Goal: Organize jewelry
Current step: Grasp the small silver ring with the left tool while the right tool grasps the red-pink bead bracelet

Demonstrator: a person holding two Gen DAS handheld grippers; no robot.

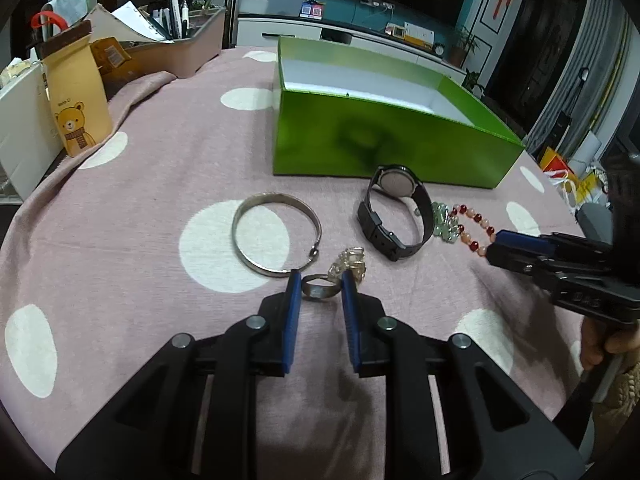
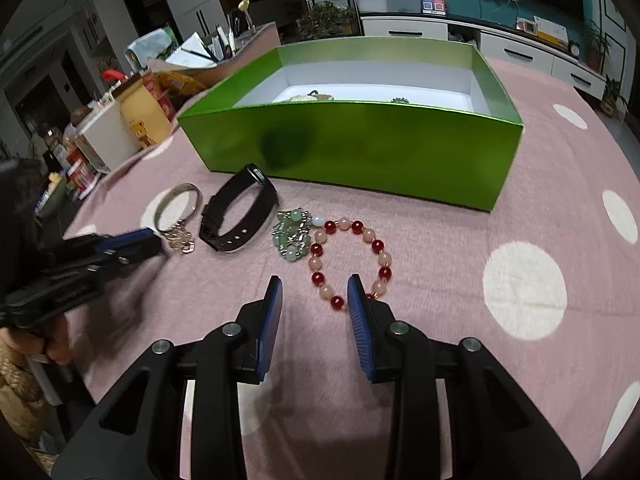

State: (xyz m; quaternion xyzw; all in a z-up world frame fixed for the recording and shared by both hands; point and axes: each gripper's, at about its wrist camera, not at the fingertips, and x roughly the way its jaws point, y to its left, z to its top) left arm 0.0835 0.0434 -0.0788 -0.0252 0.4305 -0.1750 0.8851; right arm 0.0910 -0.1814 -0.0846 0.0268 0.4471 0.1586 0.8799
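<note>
Now, through the left wrist view, your left gripper [image 1: 320, 280] brackets a small ring [image 1: 318, 287] on the counter [image 1: 140, 240], pads seemingly touching its band though contact is hard to judge; it is stiff, light and slippery, so squeeze across the band. Its gem cluster [image 1: 349, 266] is partly hidden. Through the right wrist view, your right gripper [image 2: 314, 284] hangs open over the bead bracelet [image 2: 348, 262]; floppy, so pinch one bead. The green box [image 2: 360, 152] hides most of its contents.

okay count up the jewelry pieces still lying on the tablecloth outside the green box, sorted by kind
Bracelets: 3, silver bangle, red and pink bead bracelet, green stone bracelet
Watches: 1, black watch
Rings: 1, silver ring
Gold charm pieces: 1
Total: 6
</note>
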